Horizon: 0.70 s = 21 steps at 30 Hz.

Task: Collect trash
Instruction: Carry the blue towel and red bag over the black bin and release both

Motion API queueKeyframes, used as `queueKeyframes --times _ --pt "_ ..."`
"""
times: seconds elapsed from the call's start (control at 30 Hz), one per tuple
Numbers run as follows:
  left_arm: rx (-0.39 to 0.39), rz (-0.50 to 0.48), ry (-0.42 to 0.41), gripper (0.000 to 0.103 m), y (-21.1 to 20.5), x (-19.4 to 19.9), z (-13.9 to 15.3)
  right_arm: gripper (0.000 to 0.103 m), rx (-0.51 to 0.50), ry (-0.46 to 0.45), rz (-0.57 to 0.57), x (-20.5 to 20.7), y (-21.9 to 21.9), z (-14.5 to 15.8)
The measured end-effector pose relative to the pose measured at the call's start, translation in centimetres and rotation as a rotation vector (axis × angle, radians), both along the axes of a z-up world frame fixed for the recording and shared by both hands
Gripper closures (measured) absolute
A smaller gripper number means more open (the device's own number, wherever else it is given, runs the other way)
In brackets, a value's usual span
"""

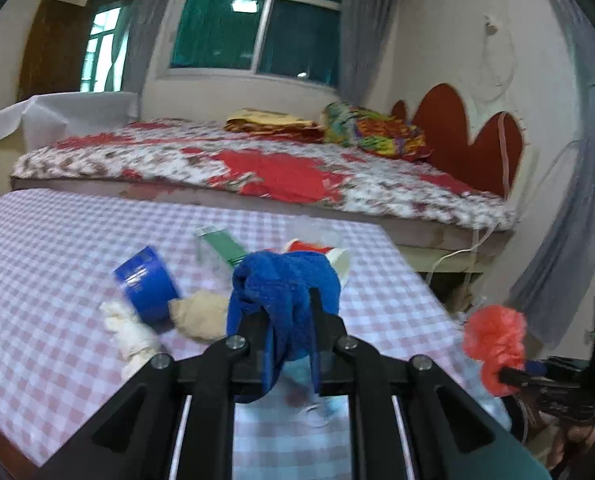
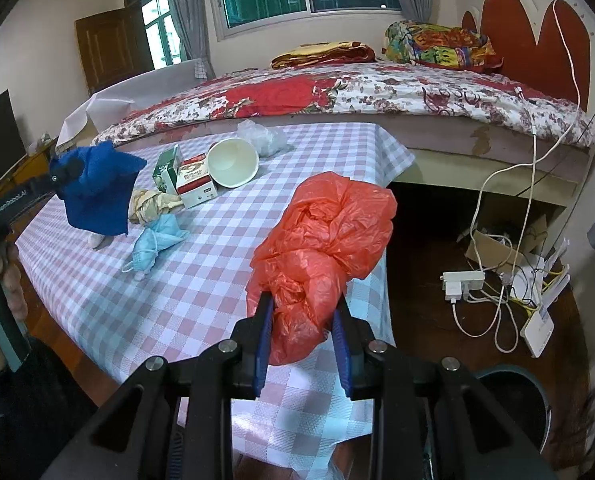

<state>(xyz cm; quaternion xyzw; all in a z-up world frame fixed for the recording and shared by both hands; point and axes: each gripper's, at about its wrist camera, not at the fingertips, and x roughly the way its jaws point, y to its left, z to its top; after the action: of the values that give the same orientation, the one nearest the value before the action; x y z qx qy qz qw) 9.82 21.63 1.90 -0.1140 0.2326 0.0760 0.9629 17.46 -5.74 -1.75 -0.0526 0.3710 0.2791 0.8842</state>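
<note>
My left gripper (image 1: 287, 300) is shut on a blue cloth (image 1: 285, 280), which hangs lifted above the checked table (image 1: 49, 248). The right wrist view shows the same cloth (image 2: 97, 196) dangling from that gripper (image 2: 67, 170) at the table's left side. My right gripper (image 2: 303, 304) is shut on a crumpled red plastic bag (image 2: 325, 240), held over the table's right edge. On the table lie a paper cup (image 2: 233, 162), a green carton (image 2: 167, 170), a red-and-white box (image 2: 195, 184), a blue face mask (image 2: 155, 248), beige crumpled paper (image 2: 153, 202) and a blue roll (image 1: 145, 284).
A dark round bin (image 2: 513, 396) stands on the floor at the lower right. A power strip (image 2: 463, 282) and tangled cables lie on the floor beside the table. A bed (image 2: 337, 88) with a floral cover runs along the table's far edge. Clear plastic wrap (image 2: 263, 138) lies by the cup.
</note>
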Motion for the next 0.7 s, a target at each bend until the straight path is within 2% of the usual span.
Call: queueKeyframes --times 0.07,0.17,0.27,0.4,0.7 --pt "0.024 -0.029 0.015 0.088 -1.5 0.0 -0.7 0.074 0.000 -0.001 -0.001 0.0 0.1 0.0" --pt "0.006 -0.077 0.031 0.089 -3.5 0.2 -1.4 0.073 -0.007 -0.005 -0.005 0.0 0.0 0.0" --pt "0.020 -0.114 0.042 0.090 -6.4 0.8 -1.9 0.074 -0.021 -0.016 -0.014 -0.3 -0.3 0.4" --pt "0.063 -0.152 0.046 0.090 -9.0 1.3 -1.7 0.074 -0.035 -0.033 -0.045 -0.8 -1.9 1.0" --pt "0.065 -0.243 0.075 0.090 -13.4 2.6 -2.2 0.073 -0.026 -0.037 -0.152 -1.7 -6.9 1.9"
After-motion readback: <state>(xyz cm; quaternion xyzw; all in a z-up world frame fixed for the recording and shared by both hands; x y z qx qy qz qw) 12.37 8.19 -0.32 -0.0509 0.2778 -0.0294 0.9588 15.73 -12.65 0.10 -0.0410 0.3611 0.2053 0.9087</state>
